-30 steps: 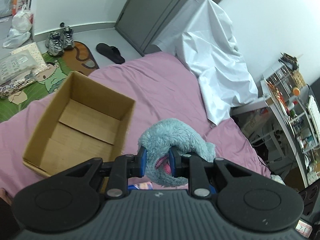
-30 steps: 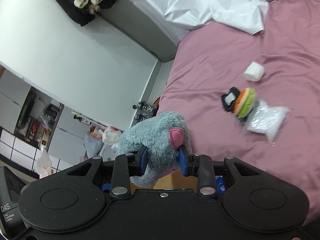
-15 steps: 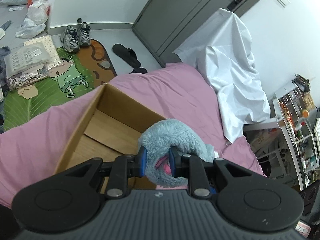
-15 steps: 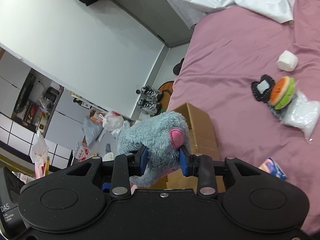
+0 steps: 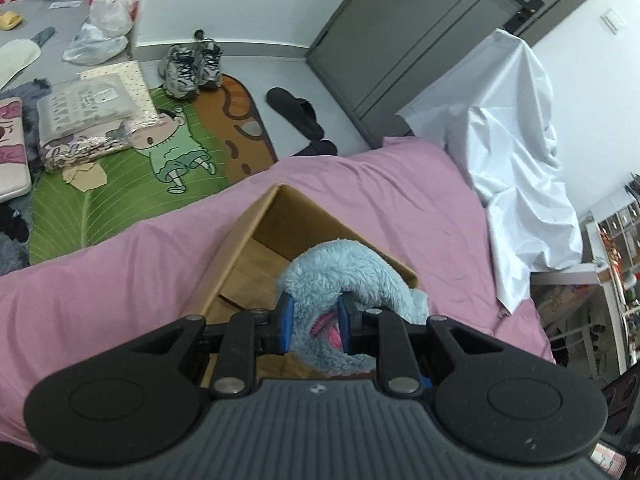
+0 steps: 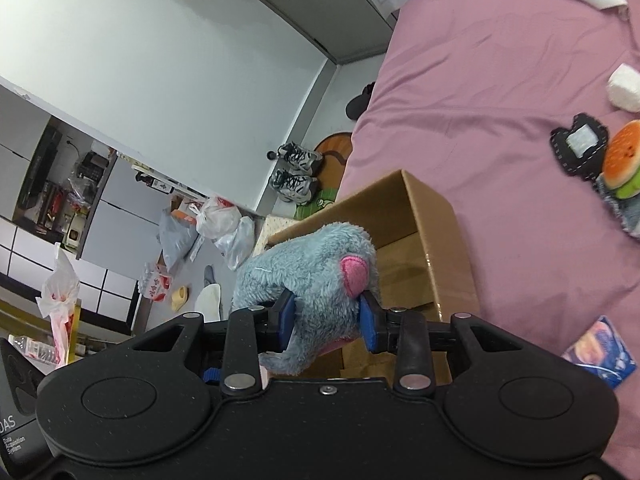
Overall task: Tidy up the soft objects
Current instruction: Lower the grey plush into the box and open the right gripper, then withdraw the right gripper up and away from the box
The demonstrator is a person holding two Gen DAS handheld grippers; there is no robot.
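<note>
Both claws, the left claw (image 5: 314, 322) and the right claw (image 6: 328, 318), are clenched on one blue plush toy (image 6: 308, 268) above the cardboard box (image 6: 424, 216). It seems light and squashy, so grasping the thick body is safest.

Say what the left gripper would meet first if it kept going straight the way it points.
Probably the inside of the cardboard box: the left gripper, shut on the blue plush toy, points down into its opening. Depth is unclear.

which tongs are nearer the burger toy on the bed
Right. The burger toy lies on the pink sheet off to the side of the right tongs, past the cardboard box. The left tongs' view does not show it at all.
</note>
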